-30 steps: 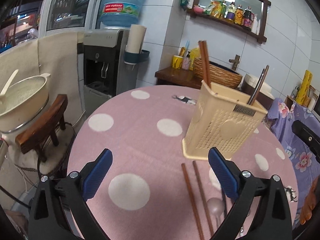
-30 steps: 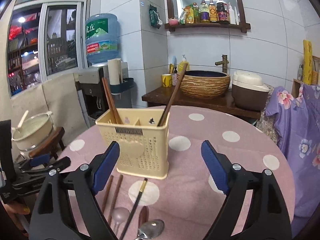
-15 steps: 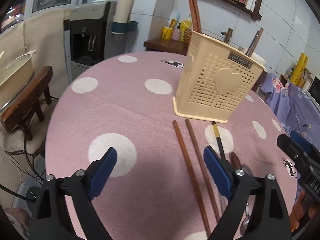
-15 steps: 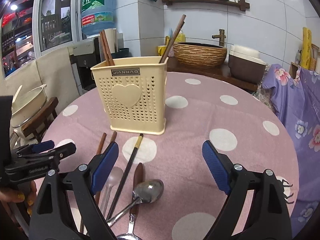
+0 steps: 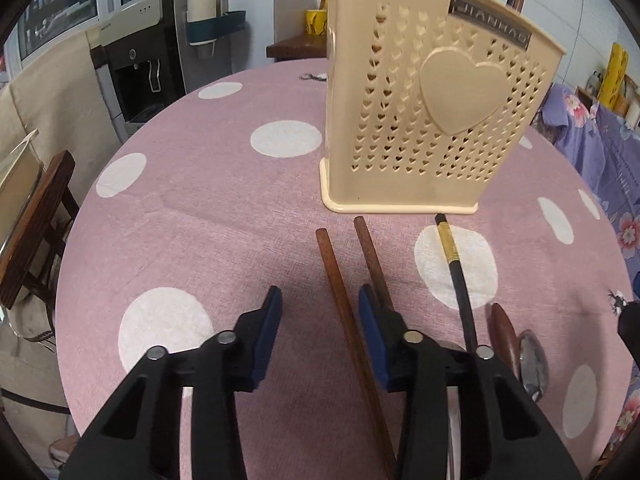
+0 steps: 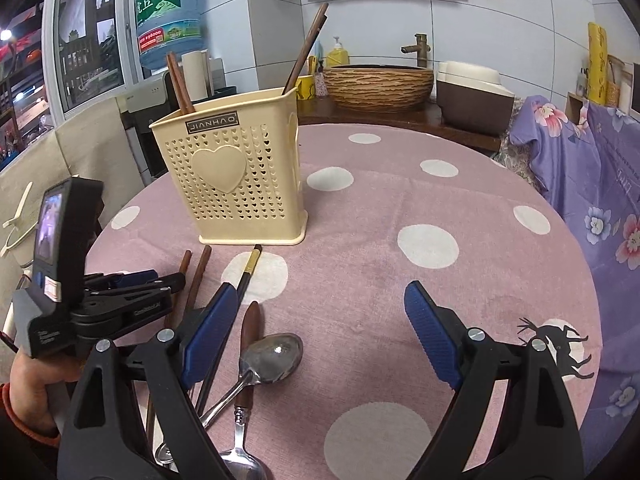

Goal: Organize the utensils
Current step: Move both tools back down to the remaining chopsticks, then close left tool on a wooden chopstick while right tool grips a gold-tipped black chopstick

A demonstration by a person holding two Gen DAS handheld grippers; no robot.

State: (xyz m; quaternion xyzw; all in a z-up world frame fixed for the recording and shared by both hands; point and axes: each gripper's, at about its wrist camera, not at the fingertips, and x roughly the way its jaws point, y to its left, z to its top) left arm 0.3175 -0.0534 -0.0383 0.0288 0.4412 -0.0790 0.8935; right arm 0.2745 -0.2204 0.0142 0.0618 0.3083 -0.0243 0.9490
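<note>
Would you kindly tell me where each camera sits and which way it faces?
Left wrist: rides the left gripper, low over the pink tablecloth, facing the utensil holder; its fingers straddle a brown chopstick.
Right wrist: rides the right gripper, higher, facing the holder and the spoons; the person's left hand shows.
Shared: holder, chopsticks, tablecloth, black chopstick.

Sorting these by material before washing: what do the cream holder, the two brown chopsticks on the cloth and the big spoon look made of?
Cream perforated utensil holder: moulded plastic, matte, with heart-shaped cut-outs. Two brown chopsticks lying on the cloth: probably wood, dull reddish-brown, no shine. Large silver spoon: metal, likely stainless steel, with a mirror-like glint in the bowl.
</note>
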